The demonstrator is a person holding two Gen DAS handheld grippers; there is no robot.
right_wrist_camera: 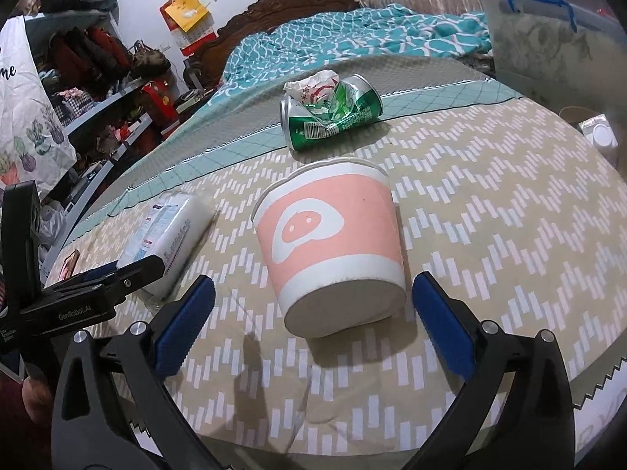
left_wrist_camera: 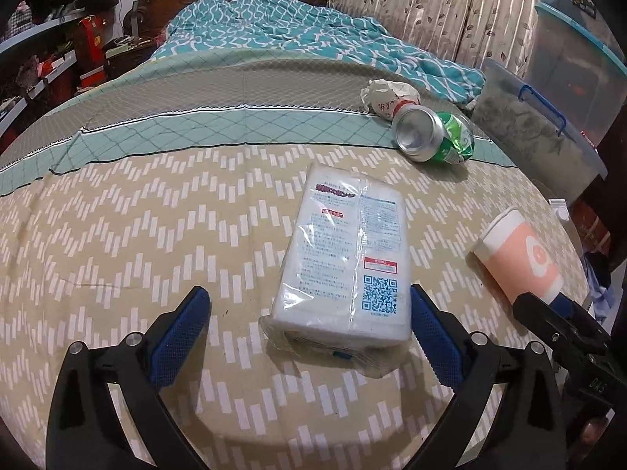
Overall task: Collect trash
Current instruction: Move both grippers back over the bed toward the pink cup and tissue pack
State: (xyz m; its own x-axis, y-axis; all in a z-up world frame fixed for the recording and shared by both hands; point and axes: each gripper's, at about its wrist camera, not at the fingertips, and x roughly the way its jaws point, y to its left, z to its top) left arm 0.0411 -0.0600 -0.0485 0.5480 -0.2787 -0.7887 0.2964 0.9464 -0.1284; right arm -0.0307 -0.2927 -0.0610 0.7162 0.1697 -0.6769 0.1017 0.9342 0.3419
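A white plastic-wrapped pack point(left_wrist_camera: 345, 258) lies flat on the zigzag bedspread point(left_wrist_camera: 137, 254). Its near end sits between the spread fingers of my left gripper point(left_wrist_camera: 308, 293), which is open; the right pad point(left_wrist_camera: 433, 337) is close to the pack's corner and the left pad stands well clear. A pink and white paper cup point(right_wrist_camera: 333, 243) lies on its side with its base toward my right gripper point(right_wrist_camera: 313, 280), open around that base without pressing it. Farther back rest a crushed green can point(right_wrist_camera: 333, 117) and a crumpled paper wrapper point(right_wrist_camera: 313, 86).
A clear storage bin with a blue handle point(left_wrist_camera: 540, 125) stands at the bed's right side. A rumpled teal quilt point(left_wrist_camera: 274, 27) covers the far half. Cluttered shelves point(right_wrist_camera: 98, 78) and a white printed bag point(right_wrist_camera: 27, 117) are on the left. A small white bottle point(right_wrist_camera: 599, 133) sits at the right edge.
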